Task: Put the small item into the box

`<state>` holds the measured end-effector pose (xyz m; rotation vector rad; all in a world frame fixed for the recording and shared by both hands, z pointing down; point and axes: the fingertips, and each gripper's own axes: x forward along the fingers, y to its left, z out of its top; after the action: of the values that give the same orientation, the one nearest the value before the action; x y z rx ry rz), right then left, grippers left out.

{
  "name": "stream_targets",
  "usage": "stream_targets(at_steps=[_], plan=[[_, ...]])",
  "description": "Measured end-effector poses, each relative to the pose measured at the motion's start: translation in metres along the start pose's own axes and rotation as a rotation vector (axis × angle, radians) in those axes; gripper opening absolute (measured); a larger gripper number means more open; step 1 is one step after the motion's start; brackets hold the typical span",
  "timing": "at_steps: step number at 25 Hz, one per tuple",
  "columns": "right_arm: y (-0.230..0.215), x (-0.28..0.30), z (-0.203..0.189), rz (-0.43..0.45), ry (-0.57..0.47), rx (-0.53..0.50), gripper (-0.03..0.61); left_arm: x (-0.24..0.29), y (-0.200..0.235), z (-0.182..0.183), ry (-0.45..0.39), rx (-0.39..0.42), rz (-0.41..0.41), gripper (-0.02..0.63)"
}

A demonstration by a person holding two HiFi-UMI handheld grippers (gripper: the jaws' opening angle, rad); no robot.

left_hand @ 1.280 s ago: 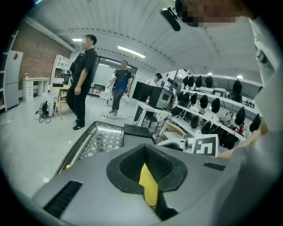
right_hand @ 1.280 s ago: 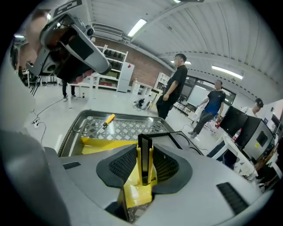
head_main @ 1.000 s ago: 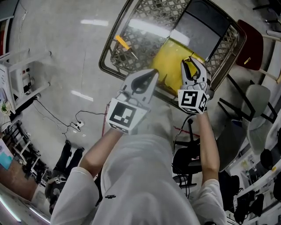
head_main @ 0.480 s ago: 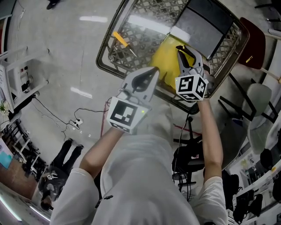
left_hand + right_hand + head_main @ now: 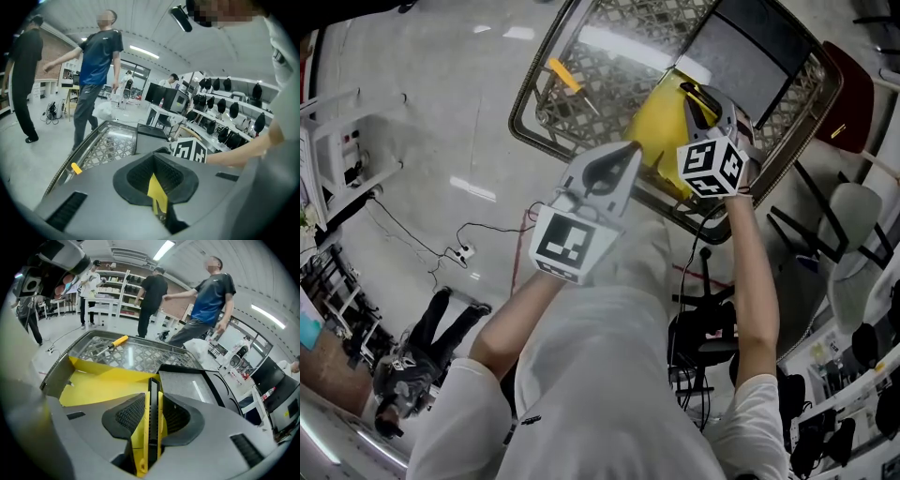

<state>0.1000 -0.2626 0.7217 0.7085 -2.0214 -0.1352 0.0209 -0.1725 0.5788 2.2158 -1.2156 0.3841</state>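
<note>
Right tongs (image 5: 152,417) pinch a flat yellow item (image 5: 139,441) with a black ribbed centre strip. It is seen edge-on, over the open yellow box (image 5: 101,383). Left tongs (image 5: 156,182) are pressed together on a thin yellow flap (image 5: 158,197) at the box's near edge. The box sits on a metal lattice counter (image 5: 605,80).

A glossy pale grey floor (image 5: 422,103) with trailing cables (image 5: 467,251) lies under long ceiling strip lights (image 5: 144,51). White shelving (image 5: 117,294) lines the far wall, dark monitors (image 5: 161,96) stand in a row, and chairs (image 5: 853,220) stand nearby. Several people (image 5: 208,301) stand about.
</note>
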Motion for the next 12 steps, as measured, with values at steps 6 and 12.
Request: stream_targets(at_steps=[6,12], plan=[[0.010,0.008,-0.009,0.013,0.048,-0.033,0.065,-0.002,0.003,-0.003,-0.003,-0.010,0.006,0.002],[0.007,0.011,-0.014,0.009,0.064,-0.018,0.057,-0.001,0.004,-0.004,-0.003,-0.007,0.005,0.002]])
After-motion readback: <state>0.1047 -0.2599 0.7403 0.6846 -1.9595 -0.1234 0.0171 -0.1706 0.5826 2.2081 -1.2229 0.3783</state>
